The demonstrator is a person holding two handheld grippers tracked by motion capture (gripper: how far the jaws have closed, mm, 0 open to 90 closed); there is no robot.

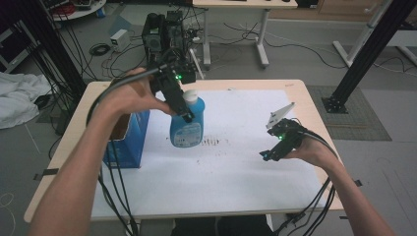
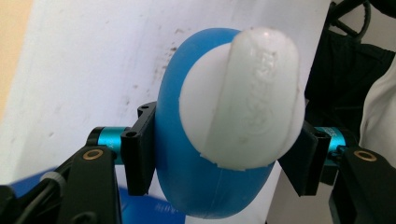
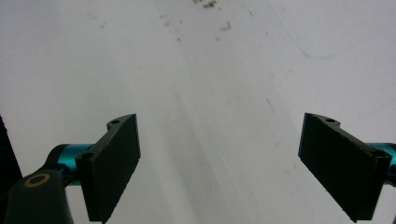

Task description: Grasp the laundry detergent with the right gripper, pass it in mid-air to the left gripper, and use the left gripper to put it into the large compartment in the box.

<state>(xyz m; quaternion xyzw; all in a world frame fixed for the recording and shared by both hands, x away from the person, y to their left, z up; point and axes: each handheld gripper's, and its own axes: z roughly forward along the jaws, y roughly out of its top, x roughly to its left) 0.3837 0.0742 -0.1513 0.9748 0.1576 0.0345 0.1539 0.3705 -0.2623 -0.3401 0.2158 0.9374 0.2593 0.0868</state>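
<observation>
High view shows your table [image 1: 305,105] under its white sheet [image 1: 246,162], then the blue box [image 1: 129,142] at the left, then the blue bottle [image 1: 188,125] lifted beside it. Your left gripper [image 2: 219,154] clamps the bottle just below its white cap [image 2: 243,93]; the wall is round and smooth, so it may slip if you tilt. Your right gripper [image 3: 219,163] hangs with jaws wide apart, holding nothing

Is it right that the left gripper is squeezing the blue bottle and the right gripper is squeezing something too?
Not quite. The left gripper does squeeze the blue bottle, but the right gripper squeezes nothing. The right gripper view shows its jaws wide apart with just the white table sheet between them.
</observation>
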